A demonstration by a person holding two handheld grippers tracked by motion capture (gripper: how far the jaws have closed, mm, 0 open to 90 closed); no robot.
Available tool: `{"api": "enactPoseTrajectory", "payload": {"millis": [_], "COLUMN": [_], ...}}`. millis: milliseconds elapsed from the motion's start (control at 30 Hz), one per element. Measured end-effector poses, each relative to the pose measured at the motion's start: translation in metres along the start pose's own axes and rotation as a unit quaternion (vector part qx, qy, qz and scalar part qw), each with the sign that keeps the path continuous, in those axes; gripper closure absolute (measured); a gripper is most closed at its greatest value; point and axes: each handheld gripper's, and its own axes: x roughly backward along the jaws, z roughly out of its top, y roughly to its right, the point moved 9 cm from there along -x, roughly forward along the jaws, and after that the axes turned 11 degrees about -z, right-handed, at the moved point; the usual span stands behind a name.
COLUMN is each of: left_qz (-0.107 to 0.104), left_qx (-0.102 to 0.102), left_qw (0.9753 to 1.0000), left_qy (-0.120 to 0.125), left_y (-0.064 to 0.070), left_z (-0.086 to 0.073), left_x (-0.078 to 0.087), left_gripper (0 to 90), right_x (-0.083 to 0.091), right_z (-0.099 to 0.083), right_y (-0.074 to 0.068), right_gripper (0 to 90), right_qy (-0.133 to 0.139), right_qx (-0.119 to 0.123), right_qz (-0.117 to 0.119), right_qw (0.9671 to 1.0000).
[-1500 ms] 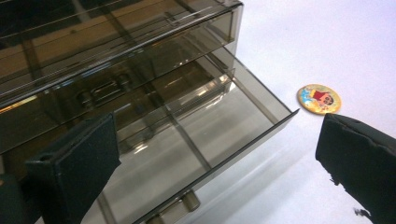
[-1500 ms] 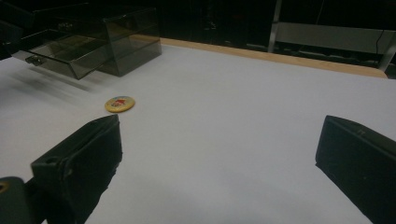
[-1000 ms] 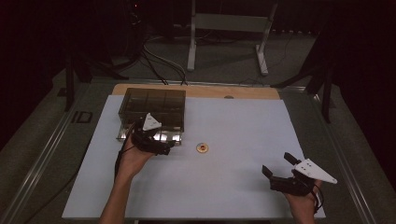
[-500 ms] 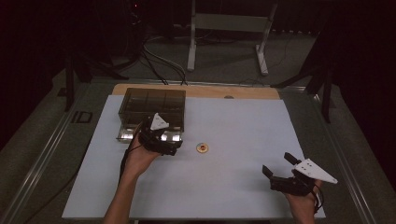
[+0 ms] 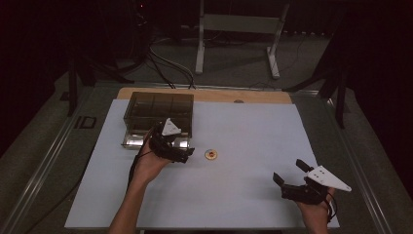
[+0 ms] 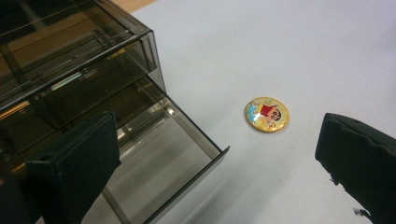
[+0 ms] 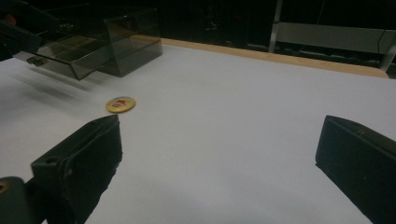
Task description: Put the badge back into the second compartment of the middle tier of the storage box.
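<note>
A round yellow badge (image 5: pixel 211 154) with a cartoon figure lies flat on the white tabletop (image 5: pixel 243 131). It also appears in the left gripper view as the badge (image 6: pixel 266 114) and in the right gripper view as the badge (image 7: pixel 120 104). A smoky clear drawer box (image 5: pixel 158 108) stands at the back left, its bottom drawer (image 6: pixel 159 158) pulled out and holding nothing. My left gripper (image 5: pixel 186 148) hovers open over the drawer's front corner, just left of the badge. My right gripper (image 5: pixel 290 172) is open near the front right, holding nothing.
The table's wooden strip (image 5: pixel 204 94) runs behind the white surface. Beyond it are a metal stand (image 5: pixel 236 29) and cables (image 5: pixel 160 63) on a dark floor. The drawer box (image 7: pixel 116 42) stands far left in the right gripper view.
My left gripper has moved right along the drawer front, closer to the badge. The right gripper and the badge have stayed in place.
</note>
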Motion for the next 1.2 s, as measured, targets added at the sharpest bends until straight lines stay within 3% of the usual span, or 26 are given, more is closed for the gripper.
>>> {"api": "enactPoseTrajectory", "payload": {"millis": [1200], "left_qz": [-0.025], "left_qx": [-0.009], "left_qw": [0.9995], "left_qy": [-0.018], "left_y": [0.026], "left_z": [0.012], "left_x": [-0.048], "left_gripper": [2.0], "right_x": [0.001], "right_z": [0.000], "right_y": [0.001], "right_gripper": [0.4], "right_qy": [0.002], "right_qx": [0.000], "right_qz": [0.000], "right_qw": [1.0000]}}
